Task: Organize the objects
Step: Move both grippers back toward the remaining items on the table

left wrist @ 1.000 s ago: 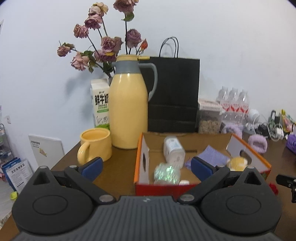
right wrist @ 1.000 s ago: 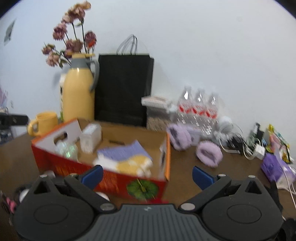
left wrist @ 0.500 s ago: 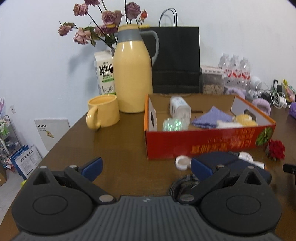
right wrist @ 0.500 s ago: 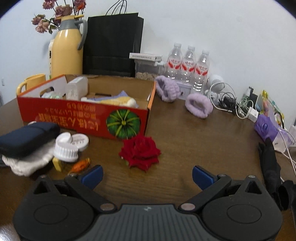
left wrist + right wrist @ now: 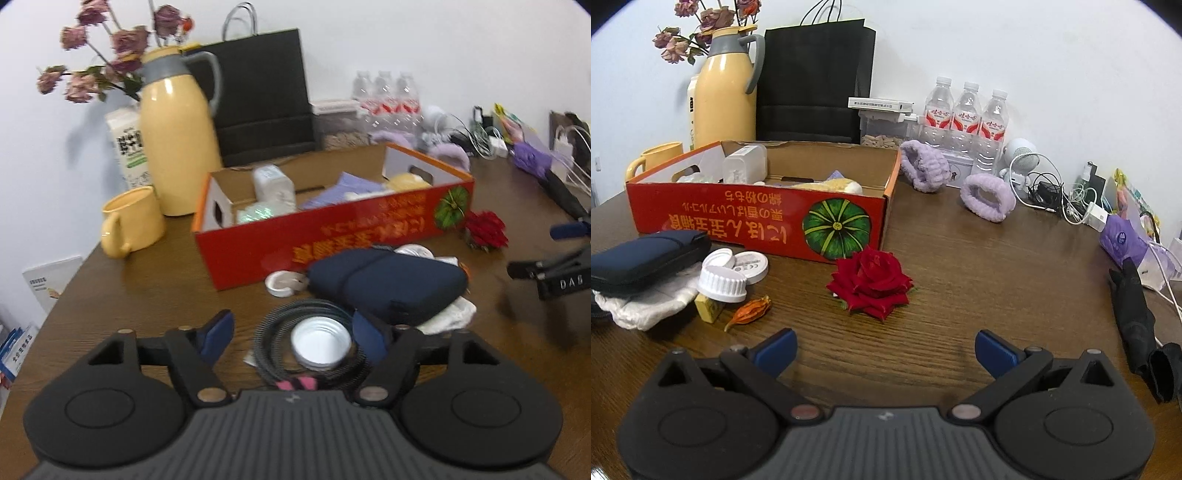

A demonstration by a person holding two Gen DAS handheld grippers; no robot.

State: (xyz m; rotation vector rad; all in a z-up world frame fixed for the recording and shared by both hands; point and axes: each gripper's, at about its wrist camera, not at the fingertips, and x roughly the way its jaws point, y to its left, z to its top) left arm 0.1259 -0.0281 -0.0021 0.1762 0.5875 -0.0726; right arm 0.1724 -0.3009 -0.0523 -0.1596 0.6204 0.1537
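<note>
1. Red box [image 5: 757, 225] sits on the desk [image 5: 979, 266], open top, printed side facing the cameras. It is the landmark for everything below.
2. Inside the box: white container [image 5: 744, 164] toward its left end, a purple cloth [image 5: 343, 186] and a yellow soft item [image 5: 831, 184] mid to right.
3. Loose, in front of the box: navy pouch [image 5: 388, 280] lying on a white cloth [image 5: 646, 302]; white caps [image 5: 722, 282] and a white disc [image 5: 751, 264] just beside the pouch; a small yellow block [image 5: 707, 310] and a dried orange bud [image 5: 750, 312] in front of the caps.
4. Red rose [image 5: 870, 282] lies near the box's front right corner, apart from the box.
5. Further in front of the box, past the pouch: a coiled black cable [image 5: 306, 343] with a white lid [image 5: 320, 345] resting inside the coil.
6. Left gripper [image 5: 291, 334]: jaws closing, cable coil and lid sit between them; pads not pressing on either. Left-wrist view is blurred.
7. Right gripper [image 5: 884, 350]: jaws wide, nothing but bare desk between them, in front of the rose.
8. Behind the box: yellow thermos [image 5: 724, 92], yellow mug [image 5: 133, 221], black paper bag [image 5: 816, 81], water bottles [image 5: 966, 114].
9. Right of the box: two purple headbands [image 5: 988, 197], then a tangle of chargers and cables [image 5: 1067, 199].
</note>
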